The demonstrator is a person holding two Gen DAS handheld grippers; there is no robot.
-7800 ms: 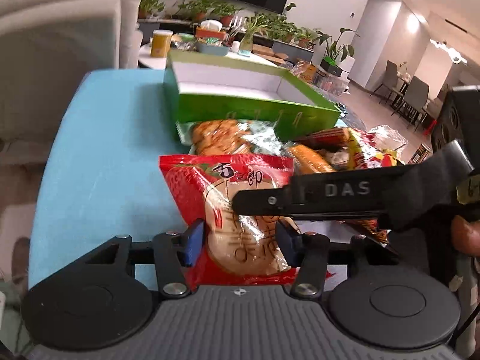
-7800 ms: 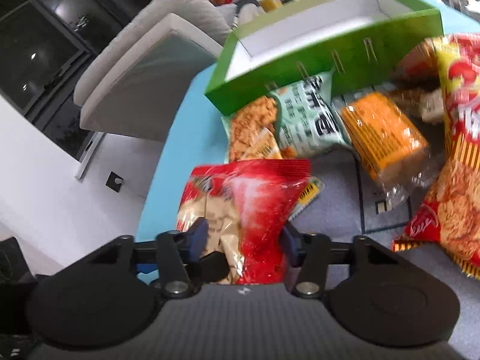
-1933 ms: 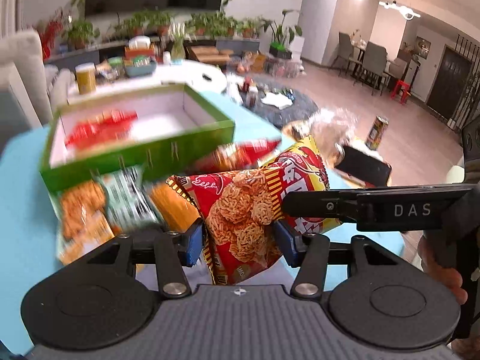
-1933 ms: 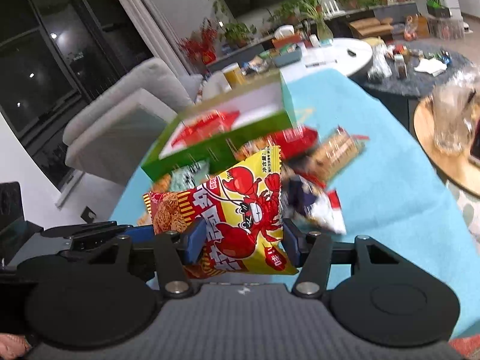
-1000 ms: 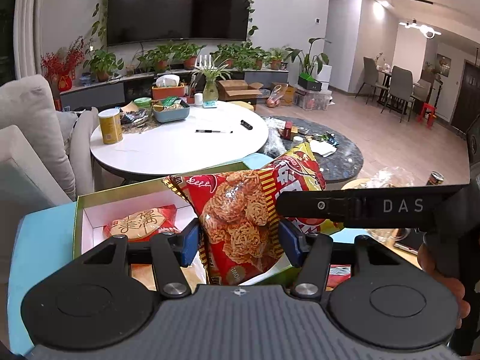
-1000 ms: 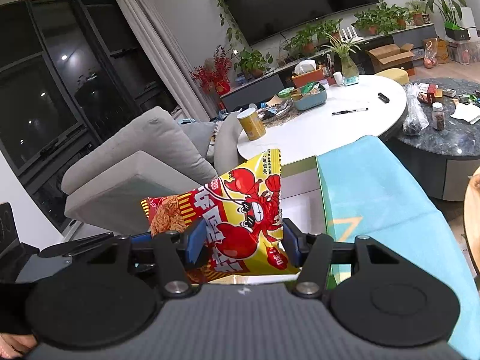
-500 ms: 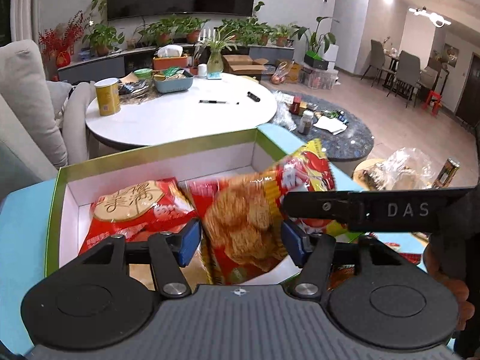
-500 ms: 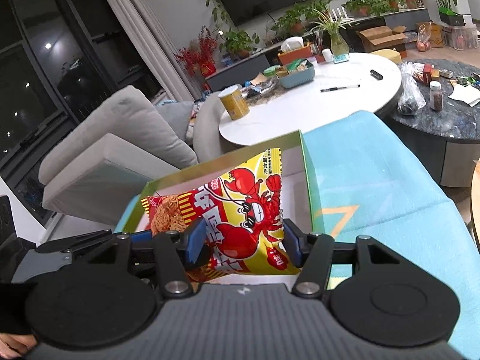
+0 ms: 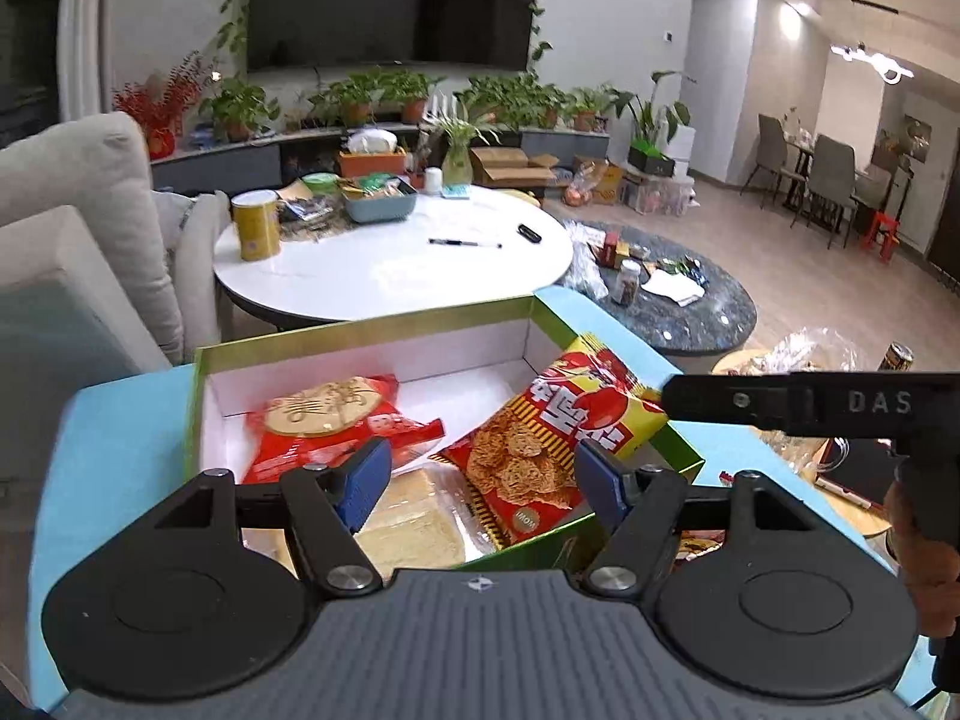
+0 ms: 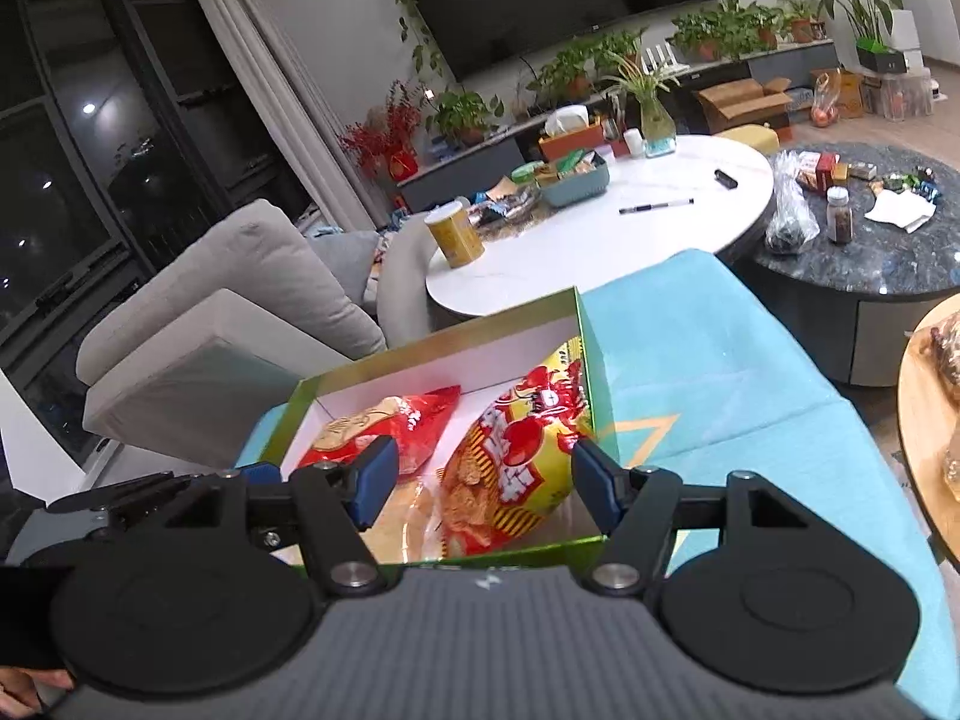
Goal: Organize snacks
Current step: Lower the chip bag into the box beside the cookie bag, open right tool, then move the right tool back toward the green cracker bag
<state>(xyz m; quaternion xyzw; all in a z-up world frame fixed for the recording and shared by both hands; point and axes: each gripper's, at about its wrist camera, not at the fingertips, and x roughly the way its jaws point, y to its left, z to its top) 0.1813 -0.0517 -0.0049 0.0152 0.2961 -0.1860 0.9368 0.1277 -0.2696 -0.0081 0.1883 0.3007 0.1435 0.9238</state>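
Both grippers hang with jaws apart over the near edge of the green snack box (image 9: 360, 333), and we hold nothing in either: the left gripper (image 9: 480, 474) and the right gripper (image 10: 483, 477) have just been opening, and the yellow-and-red crab-print snack bag (image 9: 552, 438) lies between each pair of blue pads without being pressed.

Largest first, the turquoise tabletop (image 10: 720, 360) carries the box at its far left. Inside the box's white interior, the crab-print bag slumps in the right half, its upper corner leaning on the right wall. A red rice-cracker packet (image 9: 336, 420) lies flat in the left half. A pale clear-wrapped packet (image 9: 414, 516) sits near, under the bag's lower edge. More wrappers show past the box's near right corner, too hidden to name.

We judge the drop done, and the risk lies in our retreat. The bag's corner rides above the rim, so a pad brushing it as we pull back could drag it out, or the bag could slide off the wall. The right gripper's arm crosses close to that corner in the left wrist view, and a careless lift could snag it.

Readable writing is scant: "DAS" in pale letters on the right gripper's arm (image 9: 876, 402), and a small round mark on the bag that seems to read "WOW" upside down. The large characters on both packets are too distorted for us to read.
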